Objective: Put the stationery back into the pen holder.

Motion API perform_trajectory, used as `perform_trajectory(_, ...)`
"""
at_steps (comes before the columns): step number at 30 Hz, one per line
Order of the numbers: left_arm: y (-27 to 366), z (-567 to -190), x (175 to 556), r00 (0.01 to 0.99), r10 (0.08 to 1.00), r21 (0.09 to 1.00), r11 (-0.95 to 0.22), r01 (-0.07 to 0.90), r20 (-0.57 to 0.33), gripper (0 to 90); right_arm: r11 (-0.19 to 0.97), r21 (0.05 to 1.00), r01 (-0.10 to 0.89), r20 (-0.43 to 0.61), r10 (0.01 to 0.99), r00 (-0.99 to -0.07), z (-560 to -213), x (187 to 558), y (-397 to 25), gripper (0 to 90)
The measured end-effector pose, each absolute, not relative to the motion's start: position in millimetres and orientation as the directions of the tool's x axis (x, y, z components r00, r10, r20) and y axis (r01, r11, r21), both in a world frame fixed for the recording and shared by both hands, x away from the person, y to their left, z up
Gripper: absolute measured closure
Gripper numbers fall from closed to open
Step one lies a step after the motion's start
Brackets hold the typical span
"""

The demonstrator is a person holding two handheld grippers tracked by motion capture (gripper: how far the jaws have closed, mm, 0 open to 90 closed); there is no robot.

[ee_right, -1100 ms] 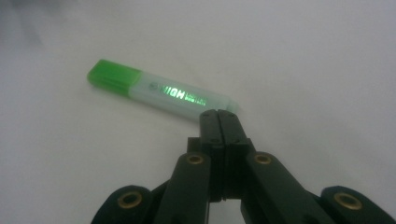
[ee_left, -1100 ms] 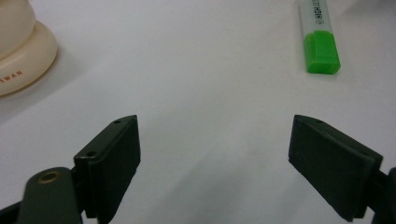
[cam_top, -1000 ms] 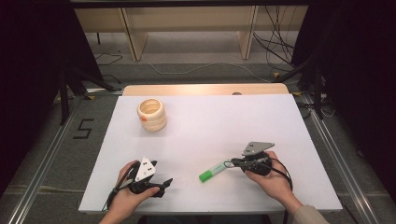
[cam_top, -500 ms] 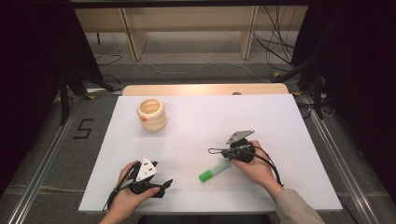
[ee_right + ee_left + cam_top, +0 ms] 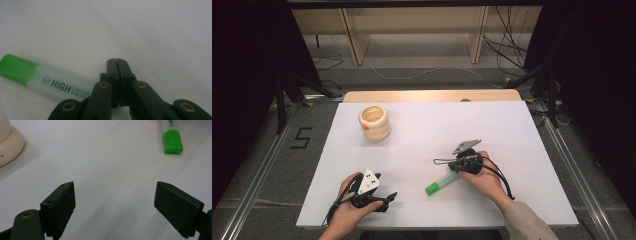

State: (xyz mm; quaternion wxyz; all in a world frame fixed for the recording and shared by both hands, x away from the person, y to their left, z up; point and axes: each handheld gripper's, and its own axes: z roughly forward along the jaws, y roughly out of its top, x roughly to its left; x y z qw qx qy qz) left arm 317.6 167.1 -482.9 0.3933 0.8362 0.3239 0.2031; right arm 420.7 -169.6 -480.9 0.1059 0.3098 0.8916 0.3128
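A highlighter (image 5: 441,183) with a green cap and a pale body lies flat on the white table (image 5: 427,125), cap toward the front left. My right gripper (image 5: 438,161) hovers just behind its pale end, jaws pressed together with nothing between them. In the right gripper view the highlighter (image 5: 47,80) lies to the left of the shut right gripper (image 5: 116,61) and partly under its arms. My left gripper (image 5: 390,197) rests near the front left edge, open. In the left gripper view the left gripper (image 5: 115,200) is spread wide over bare table, with the highlighter's green cap (image 5: 172,143) beyond.
A cream ringed wooden pot (image 5: 374,122) stands at the back left of the table; its base (image 5: 7,143) shows at the left gripper view's top left. A wooden strip (image 5: 432,95) runs along the far edge. Cables lie on the floor beyond.
My right hand has carried its shut gripper left and away from the front edge, to the highlighter's pale end. The left gripper and the highlighter have stayed put.
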Motion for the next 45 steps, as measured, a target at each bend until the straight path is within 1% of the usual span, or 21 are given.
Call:
perform_trajectory(15, 169.2, -481.7, 316.5, 0.709, 0.7, 0.789, -0.482, 0.38, 0.086, 17.4, 0.61, 0.605, 0.511, 0.017, 0.632, -0.775, -480.1, 414.5, -173.7, 90.0)
perform_trajectory(26, 170.4, -481.8, 316.0, 0.706, 0.703, 0.791, -0.478, 0.383, 0.083, 17.4, 0.609, 0.567, 0.554, 0.055, 0.643, -0.764, -476.4, 396.7, -184.2, 89.9)
perform_trajectory(40, 171.3, -482.1, 315.2, 0.701, 0.709, 0.793, -0.471, 0.386, 0.08, 17.4, 0.646, 0.549, 0.53, 0.058, 0.603, -0.795, -474.6, 367.2, -189.0, 88.9)
perform_trajectory(45, 171.2, -481.7, 315.3, 0.704, 0.705, 0.789, -0.48, 0.384, 0.086, 17.4, 0.648, 0.549, 0.528, 0.062, 0.599, -0.798, -474.8, 364.9, -190.2, 88.0)
